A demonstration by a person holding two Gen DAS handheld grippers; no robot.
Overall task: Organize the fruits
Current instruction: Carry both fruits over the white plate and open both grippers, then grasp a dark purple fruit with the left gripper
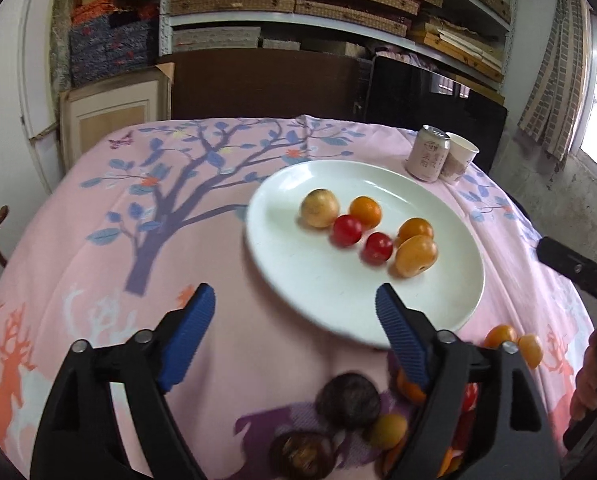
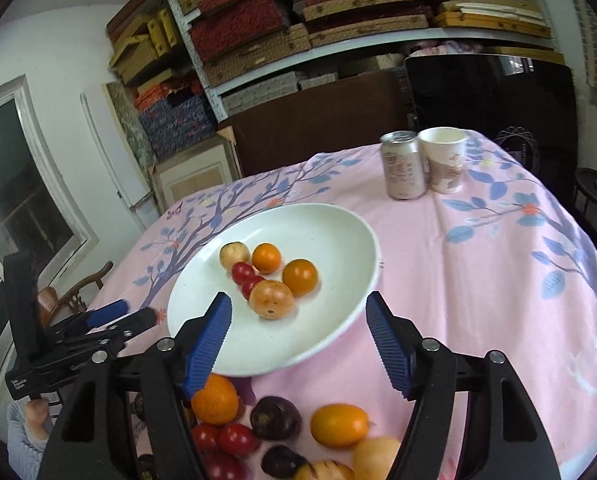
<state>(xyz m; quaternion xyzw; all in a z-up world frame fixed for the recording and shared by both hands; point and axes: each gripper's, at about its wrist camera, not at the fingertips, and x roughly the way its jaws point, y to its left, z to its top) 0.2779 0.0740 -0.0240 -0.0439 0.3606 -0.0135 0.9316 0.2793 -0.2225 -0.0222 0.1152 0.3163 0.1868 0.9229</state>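
A white plate (image 1: pixel 450 308) (image 2: pixel 330 236) on the pink tablecloth holds several fruits: oranges (image 1: pixel 416 255) (image 2: pixel 300 277), two red cherry tomatoes (image 1: pixel 347 230) (image 2: pixel 243 272) and a pale yellow fruit (image 1: pixel 319 208) (image 2: pixel 234 253). Loose fruits lie on the cloth in front of the plate: dark purple ones (image 1: pixel 348 400) (image 2: pixel 276 418), oranges (image 2: pixel 214 399), tomatoes (image 2: pixel 237 439). My left gripper (image 1: pixel 294 304) is open and empty above the plate's near-left edge. My right gripper (image 2: pixel 298 312) is open and empty above the plate's near rim.
A drink can (image 1: pixel 428 154) (image 2: pixel 403 165) and a paper cup (image 1: pixel 460 157) (image 2: pixel 444 159) stand at the table's far right. A dark chair back (image 1: pixel 264 80) and shelves of stacked boxes (image 1: pixel 330 0) stand behind the table.
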